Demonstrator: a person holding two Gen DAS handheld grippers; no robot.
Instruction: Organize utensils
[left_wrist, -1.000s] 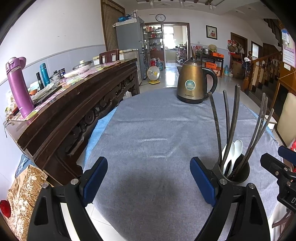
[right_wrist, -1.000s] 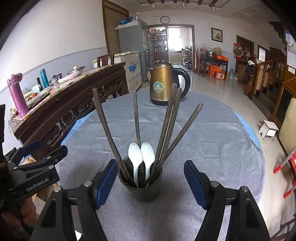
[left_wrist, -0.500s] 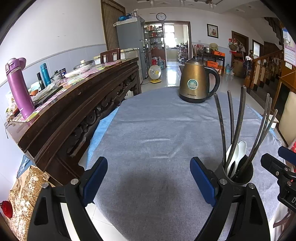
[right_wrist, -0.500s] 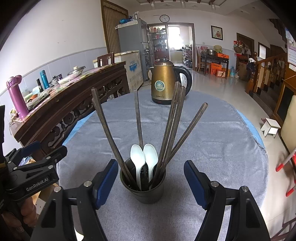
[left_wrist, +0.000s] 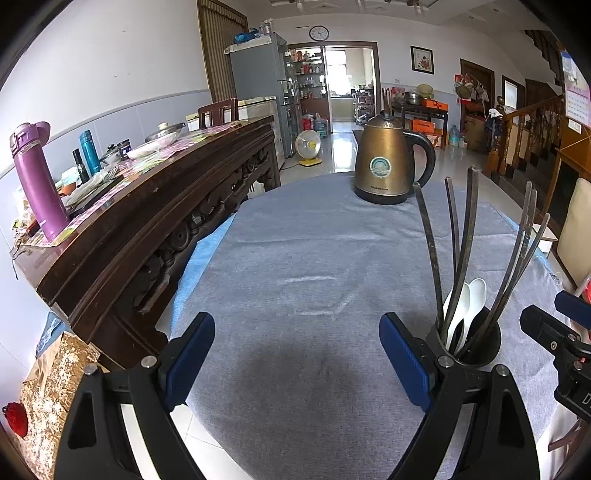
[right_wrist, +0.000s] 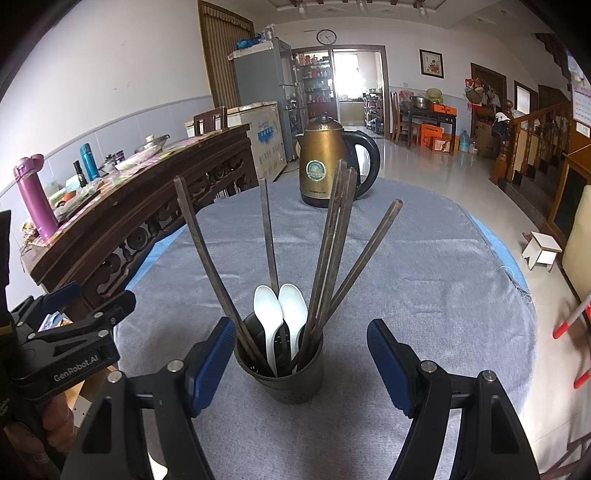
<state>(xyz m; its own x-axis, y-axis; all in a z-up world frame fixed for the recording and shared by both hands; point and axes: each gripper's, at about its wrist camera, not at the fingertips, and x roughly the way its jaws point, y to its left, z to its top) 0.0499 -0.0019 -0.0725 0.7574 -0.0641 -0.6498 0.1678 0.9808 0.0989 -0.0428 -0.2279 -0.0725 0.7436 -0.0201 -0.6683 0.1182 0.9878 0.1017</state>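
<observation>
the dark utensil cup (right_wrist: 279, 369) stands upright on the desk (right_wrist: 424, 266), which is covered by a grey-blue cloth, near the desk's close edge. in the right wrist view the cup sits between the blue pads of the right tool (right_wrist: 301, 363), a little ahead of them, and neither pad touches it: the jaws stand wide with nothing gripped. several long dark chopsticks (right_wrist: 334, 240) fan out of the cup, some leaning left, some right, one nearly upright. two white spoons (right_wrist: 280, 314) stand side by side in the cup with their bowls up and facing the camera. in the left wrist view the left tool (left_wrist: 297, 352) also stands wide, with only bare cloth between its pads; the cup (left_wrist: 476, 347) lies just beyond its right-hand finger, partly hidden behind it, so whether they touch cannot be told. the left tool shows again at the left edge of the right wrist view, with a hand (right_wrist: 48, 424) gripping its handle. a gold-coloured electric kettle (right_wrist: 327, 162) with a black handle stands at the far side of the desk, well apart from the cup. a dark carved wooden sideboard (left_wrist: 155, 206) runs along the left of the desk, carrying a purple flask (left_wrist: 35, 184), a teal bottle (left_wrist: 88, 151) and some dishes.
</observation>
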